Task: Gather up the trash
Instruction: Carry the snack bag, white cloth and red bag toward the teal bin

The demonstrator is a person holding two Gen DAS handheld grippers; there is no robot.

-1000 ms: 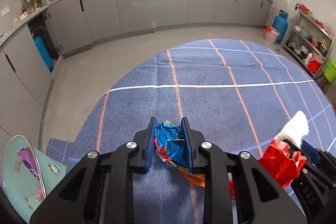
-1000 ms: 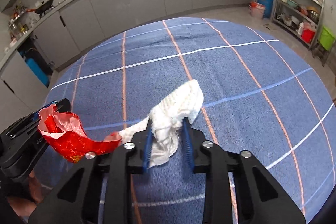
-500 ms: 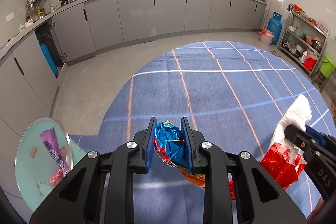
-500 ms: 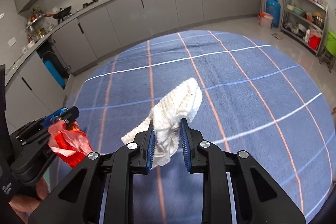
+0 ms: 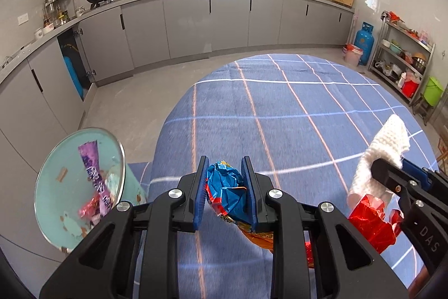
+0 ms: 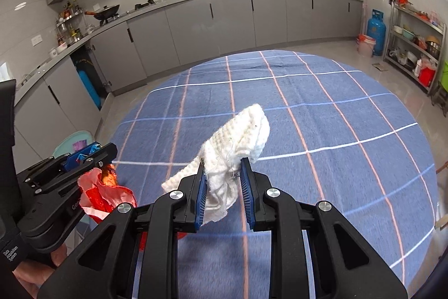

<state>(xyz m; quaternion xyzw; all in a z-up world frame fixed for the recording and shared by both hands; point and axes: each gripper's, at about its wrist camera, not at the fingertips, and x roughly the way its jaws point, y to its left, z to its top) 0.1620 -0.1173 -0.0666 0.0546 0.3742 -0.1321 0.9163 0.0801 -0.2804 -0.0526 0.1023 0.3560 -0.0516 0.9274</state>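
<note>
My left gripper is shut on a crumpled blue and orange foil wrapper, held above the round table with its blue checked cloth. A red crumpled wrapper hangs low on the right, between the two grippers. My right gripper is shut on a white crumpled tissue. A teal trash bin stands on the floor to the left of the table, with a purple wrapper and scraps inside. The left gripper shows in the right wrist view beside the bin's rim.
Grey kitchen cabinets run along the far wall and left side. A blue gas cylinder and a metal shelf rack stand at the right. The grey floor lies between table and cabinets.
Both grippers have risen and tilted up, holding their trash. The bin has come further into the left wrist view, nearer the left gripper.
</note>
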